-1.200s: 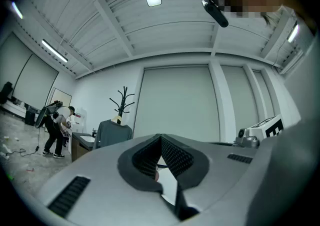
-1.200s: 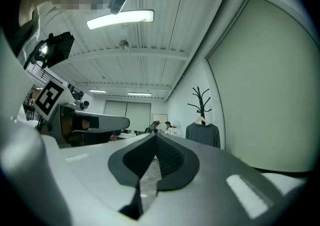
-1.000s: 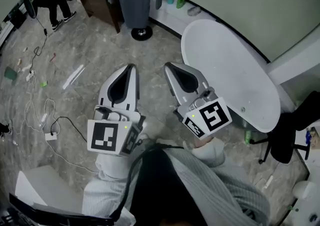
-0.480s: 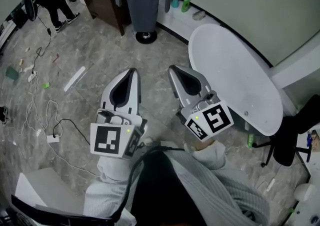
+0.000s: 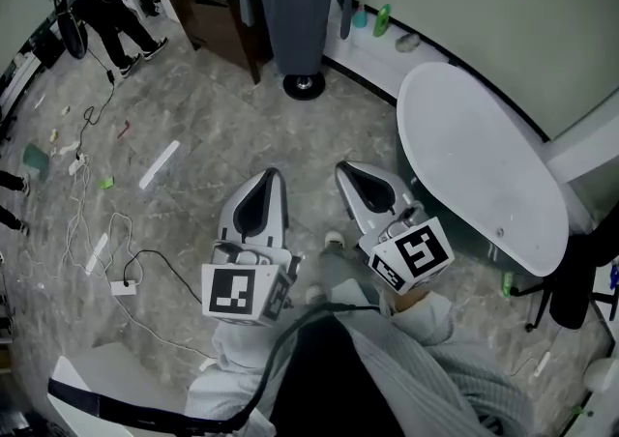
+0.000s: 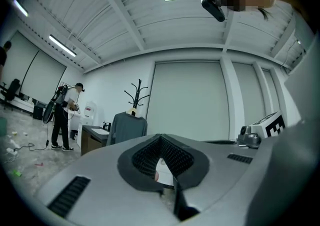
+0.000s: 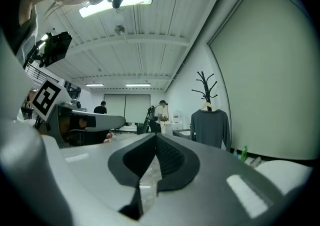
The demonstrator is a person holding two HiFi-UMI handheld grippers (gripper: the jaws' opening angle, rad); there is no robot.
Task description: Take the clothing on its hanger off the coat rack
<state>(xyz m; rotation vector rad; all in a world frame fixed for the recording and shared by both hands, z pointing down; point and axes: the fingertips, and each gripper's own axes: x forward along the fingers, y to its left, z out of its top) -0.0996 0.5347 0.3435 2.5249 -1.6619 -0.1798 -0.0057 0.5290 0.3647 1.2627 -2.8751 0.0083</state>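
Note:
A grey garment (image 5: pixel 290 0) hangs on a hanger from the coat rack, whose round black base (image 5: pixel 304 86) stands on the floor at the top of the head view. Both grippers point toward it from well short of it. My left gripper (image 5: pixel 273 176) and right gripper (image 5: pixel 344 168) are side by side, both shut and empty. The left gripper view shows the rack (image 6: pixel 138 90) and garment (image 6: pixel 127 127) far beyond my left gripper (image 6: pixel 161 139). In the right gripper view the garment (image 7: pixel 210 127) hangs on a pale hanger (image 7: pixel 206 106), right of my right gripper (image 7: pixel 156 137).
A white oval table (image 5: pixel 484 164) stands close on the right, with a black chair (image 5: pixel 580 276) beyond it. A dark cabinet (image 5: pixel 218 0) sits left of the rack. Bottles (image 5: pixel 383 19) line the wall. Cables (image 5: pixel 106 242) trail on the floor at left, and a person (image 5: pixel 106 14) stands far left.
The rack, garment and table have slid down and right in the head view as I came closer to them. Both grippers stayed shut and side by side.

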